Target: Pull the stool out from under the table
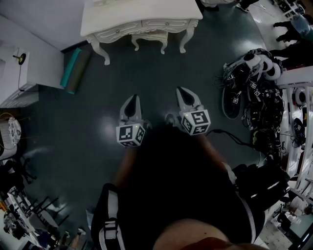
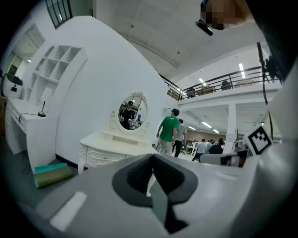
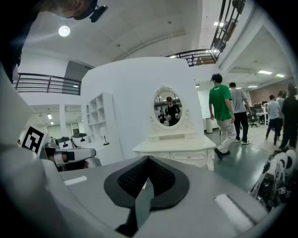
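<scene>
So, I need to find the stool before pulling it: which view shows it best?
Head view: the stool sits tucked under the table, with its legs showing. Both gripper views show only the table's front; the stool is blocked from sight there.

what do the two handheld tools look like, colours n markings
Both are pale grey shells tapering to black padded tips. The left tool and the right tool each carry a white cube with black square markers behind the tips. The person wears dark clothing.
</scene>
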Available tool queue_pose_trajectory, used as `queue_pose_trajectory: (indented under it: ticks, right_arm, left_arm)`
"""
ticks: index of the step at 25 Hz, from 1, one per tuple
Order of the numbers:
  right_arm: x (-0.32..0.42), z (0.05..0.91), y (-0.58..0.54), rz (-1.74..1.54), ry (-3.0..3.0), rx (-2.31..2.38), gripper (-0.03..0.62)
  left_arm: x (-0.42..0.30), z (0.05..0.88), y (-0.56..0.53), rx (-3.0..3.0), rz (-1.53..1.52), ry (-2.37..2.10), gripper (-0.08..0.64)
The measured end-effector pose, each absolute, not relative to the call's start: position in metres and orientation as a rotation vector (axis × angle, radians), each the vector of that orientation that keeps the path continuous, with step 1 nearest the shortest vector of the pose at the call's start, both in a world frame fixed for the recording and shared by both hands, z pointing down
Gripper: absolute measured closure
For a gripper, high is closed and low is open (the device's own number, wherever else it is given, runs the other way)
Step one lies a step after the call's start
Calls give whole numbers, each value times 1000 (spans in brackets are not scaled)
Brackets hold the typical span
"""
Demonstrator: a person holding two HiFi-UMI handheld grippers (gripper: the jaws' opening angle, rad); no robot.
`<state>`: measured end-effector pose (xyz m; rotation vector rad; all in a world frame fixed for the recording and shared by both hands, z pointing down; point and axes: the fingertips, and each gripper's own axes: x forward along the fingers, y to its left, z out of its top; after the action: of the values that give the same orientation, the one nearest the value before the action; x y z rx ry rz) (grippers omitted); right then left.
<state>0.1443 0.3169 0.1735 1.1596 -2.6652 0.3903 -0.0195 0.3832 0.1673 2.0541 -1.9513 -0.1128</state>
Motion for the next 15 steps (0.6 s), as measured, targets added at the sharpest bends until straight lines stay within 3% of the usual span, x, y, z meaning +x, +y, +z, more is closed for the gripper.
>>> queue_pose_trajectory:
  ticks: [15]
  right_arm:
    - [118,179,320,374,-2635,1175,594]
  left_arm:
    - [-45,174,385,2072,-93,-1924,551]
